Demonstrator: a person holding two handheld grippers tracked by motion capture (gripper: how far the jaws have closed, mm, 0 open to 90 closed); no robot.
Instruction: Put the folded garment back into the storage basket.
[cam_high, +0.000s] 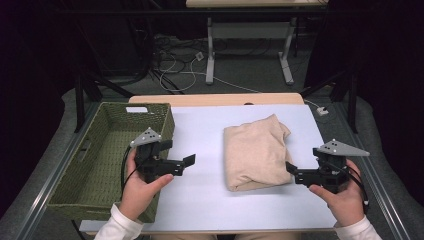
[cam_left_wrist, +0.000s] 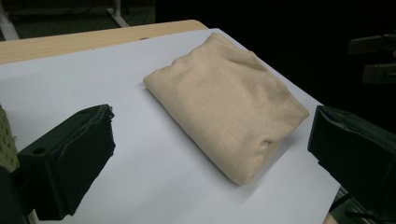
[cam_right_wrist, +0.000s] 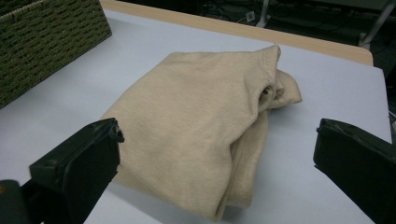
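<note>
Both hands hold gaping grippers, left gripper (cam_high: 186, 161) at 9 o'clock, right gripper (cam_high: 290, 167) at 3, flanking the folded cloth (cam_high: 256, 152).

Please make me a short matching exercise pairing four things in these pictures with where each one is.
Things:
1. woven basket
2. folded beige cloth
3. left gripper
4. right gripper

Places:
A. at the cloth's near right corner
B. middle of the white table
C. at the table's left edge
D. between basket and cloth, over bare table

Pairs: 1-C, 2-B, 3-D, 4-A
</note>
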